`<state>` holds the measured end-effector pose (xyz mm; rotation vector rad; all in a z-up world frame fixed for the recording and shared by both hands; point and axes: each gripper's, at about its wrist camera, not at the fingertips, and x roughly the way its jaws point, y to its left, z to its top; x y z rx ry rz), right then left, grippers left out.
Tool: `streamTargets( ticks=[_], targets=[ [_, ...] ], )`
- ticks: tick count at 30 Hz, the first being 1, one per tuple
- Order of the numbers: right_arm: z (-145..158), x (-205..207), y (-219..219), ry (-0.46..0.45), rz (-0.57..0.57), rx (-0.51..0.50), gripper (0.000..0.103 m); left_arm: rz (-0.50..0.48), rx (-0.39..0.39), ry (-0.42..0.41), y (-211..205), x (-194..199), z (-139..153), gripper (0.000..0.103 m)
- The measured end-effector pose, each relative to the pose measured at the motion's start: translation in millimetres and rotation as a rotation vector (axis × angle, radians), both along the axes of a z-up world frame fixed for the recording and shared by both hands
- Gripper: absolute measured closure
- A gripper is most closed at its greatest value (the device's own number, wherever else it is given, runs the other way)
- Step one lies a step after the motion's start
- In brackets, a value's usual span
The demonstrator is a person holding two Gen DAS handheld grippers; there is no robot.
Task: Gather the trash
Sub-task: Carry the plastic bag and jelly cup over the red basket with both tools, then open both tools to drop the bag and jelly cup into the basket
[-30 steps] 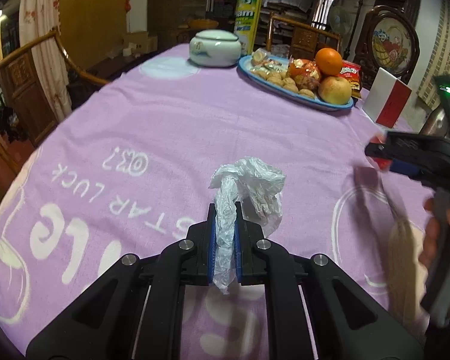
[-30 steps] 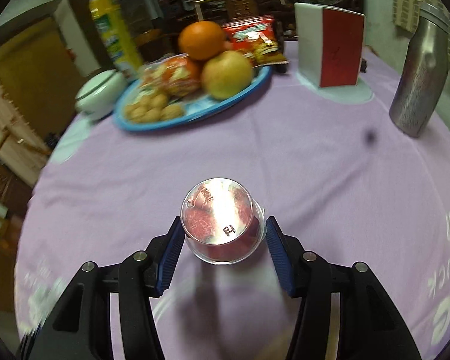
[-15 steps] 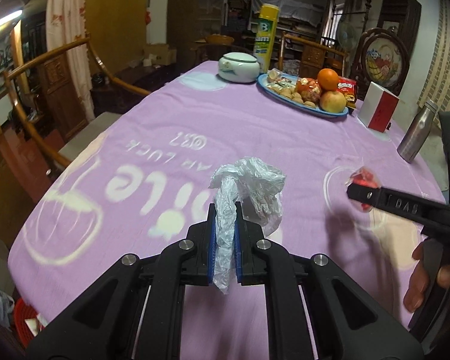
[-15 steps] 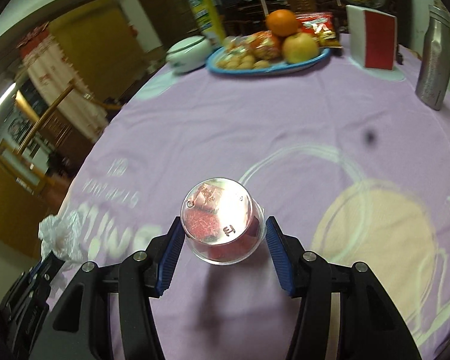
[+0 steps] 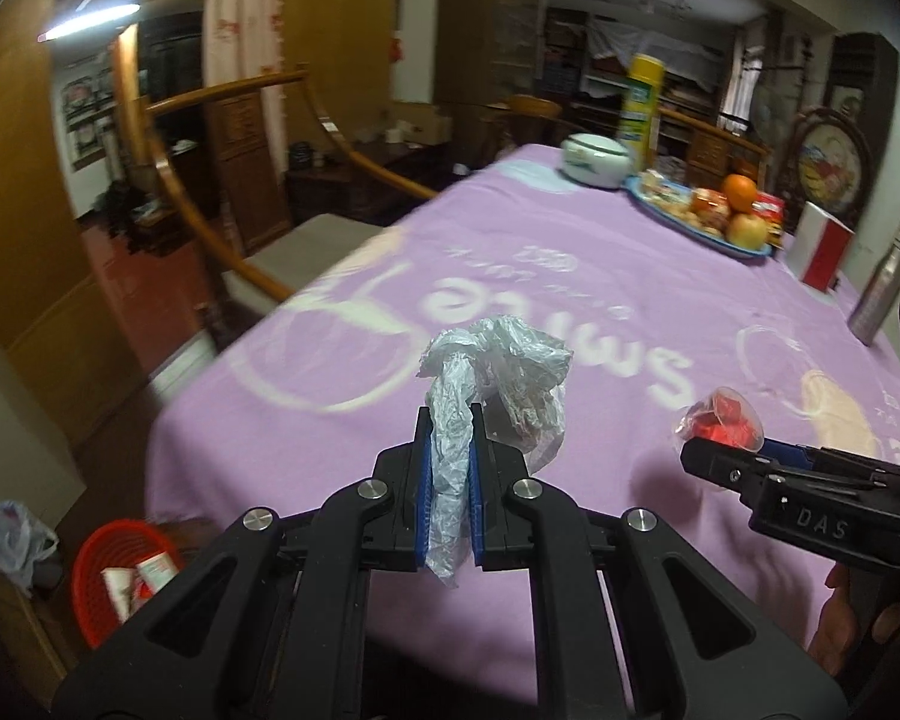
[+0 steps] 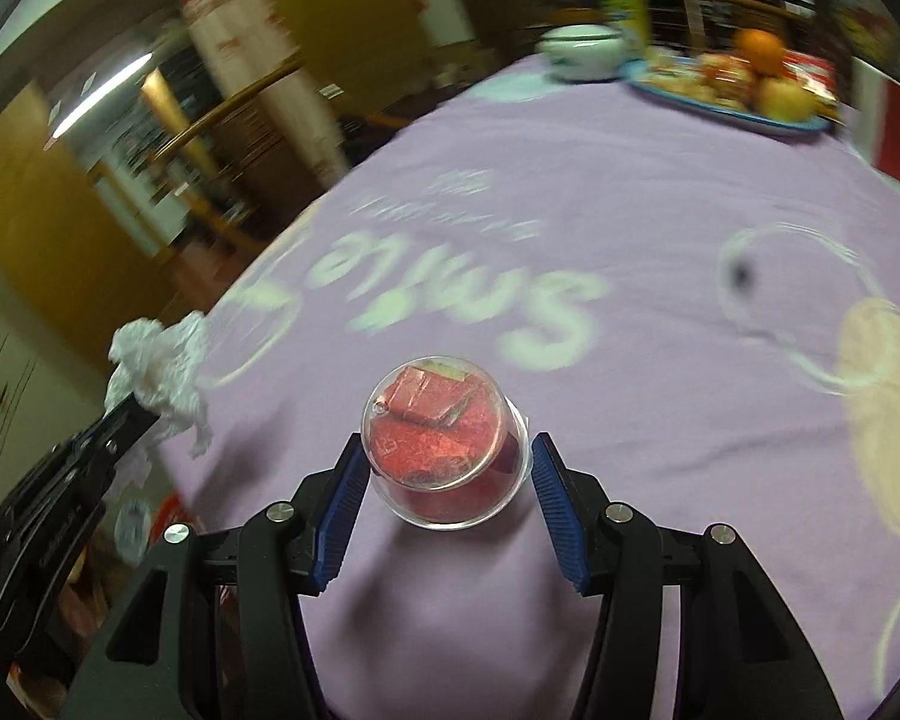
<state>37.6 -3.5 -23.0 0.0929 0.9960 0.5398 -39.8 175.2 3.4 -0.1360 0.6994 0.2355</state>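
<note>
Two grippers above the purple tablecloth (image 5: 570,252): left gripper (image 5: 450,480) clamps a crumpled plastic bag (image 5: 498,372); right gripper (image 6: 444,498), at its 3 o'clock, grasps a clear cup (image 6: 444,450) of red wrappers.

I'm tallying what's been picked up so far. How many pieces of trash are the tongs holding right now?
2. A crumpled plastic bag is pinched in the left tongs; a clear cup with red wrappers inside sits between the right tongs. More may lie out of view.
</note>
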Motion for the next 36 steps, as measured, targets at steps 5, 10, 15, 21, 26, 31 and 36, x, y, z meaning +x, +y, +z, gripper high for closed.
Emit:
streamTargets(
  ticks=[5, 10, 15, 21, 26, 31, 36],
  targets=[
    [7, -26, 71, 0.000, 0.184, 0.001, 0.048, 0.135, 0.014, 0.015, 49, -40, -6, 0.092],
    [8, -57, 147, 0.014, 0.361, -0.006, 0.048, 0.278, 0.004, 0.045, 105, -76, -15, 0.092],
    [1, -89, 219, 0.030, 0.515, -0.041, 0.048, 0.404, -0.015, 0.070, 154, -112, -26, 0.092],
    [-18, -118, 287, 0.052, 0.652, -0.115, 0.048, 0.540, -0.040, 0.112, 209, -150, -50, 0.092],
    [-41, -142, 337, 0.079, 0.752, -0.164, 0.048, 0.614, -0.133, 0.174, 252, -170, -86, 0.092],
    [-82, -153, 380, 0.164, 0.827, -0.192, 0.048, 0.680, -0.222, 0.252, 286, -186, -127, 0.092],
    [-129, -166, 417, 0.238, 0.882, -0.260, 0.048, 0.724, -0.278, 0.324, 305, -197, -164, 0.092]
  ],
)
